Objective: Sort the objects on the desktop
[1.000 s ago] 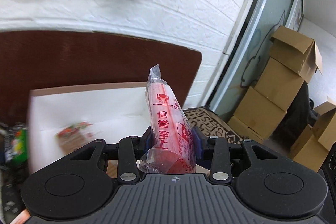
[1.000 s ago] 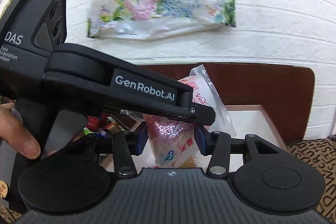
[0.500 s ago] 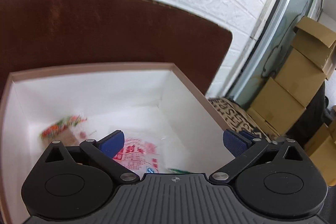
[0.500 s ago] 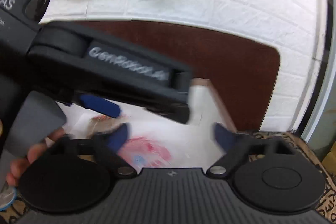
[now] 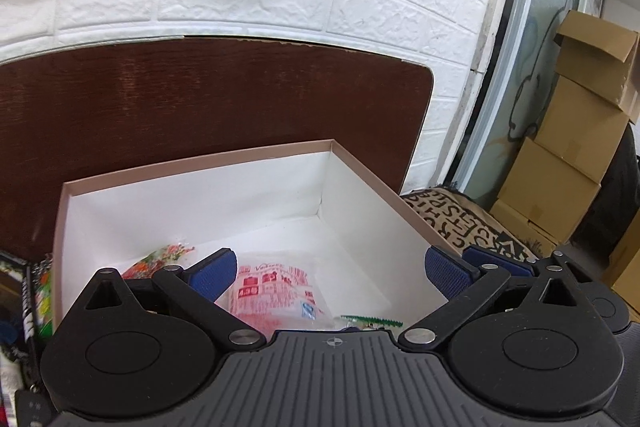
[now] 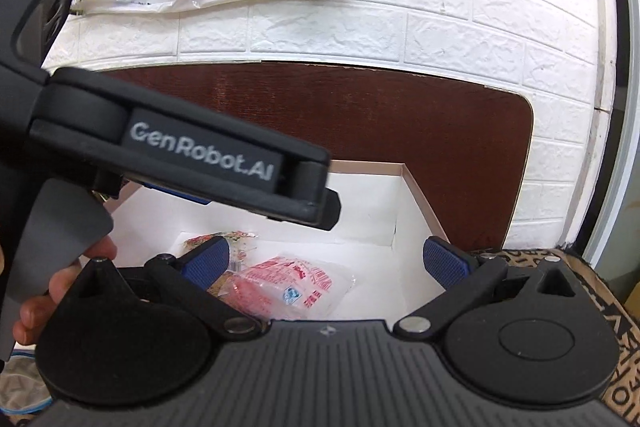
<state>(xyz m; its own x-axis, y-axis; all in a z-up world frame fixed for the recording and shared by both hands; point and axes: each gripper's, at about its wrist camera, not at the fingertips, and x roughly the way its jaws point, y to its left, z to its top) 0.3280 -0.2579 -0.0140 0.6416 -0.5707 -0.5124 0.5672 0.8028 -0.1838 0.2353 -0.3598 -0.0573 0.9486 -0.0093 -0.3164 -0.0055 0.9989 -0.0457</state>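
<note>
The red-printed plastic packet [image 5: 276, 291] lies on the floor of the white box [image 5: 192, 203], near its front. It looks light, soft and crinkly (probably slippery film), so a pinch across a bunched middle seems safest. Both the left tool [image 5: 328, 273] and right tool [image 6: 326, 261] hang spread wide and empty above it. Tool bodies hide the box's near side; a floral packet [image 5: 160, 259] and a green-edged wrapper [image 5: 370, 321] are only partly visible.

One box [image 5: 360, 171], three packets [image 5: 276, 291]
</note>
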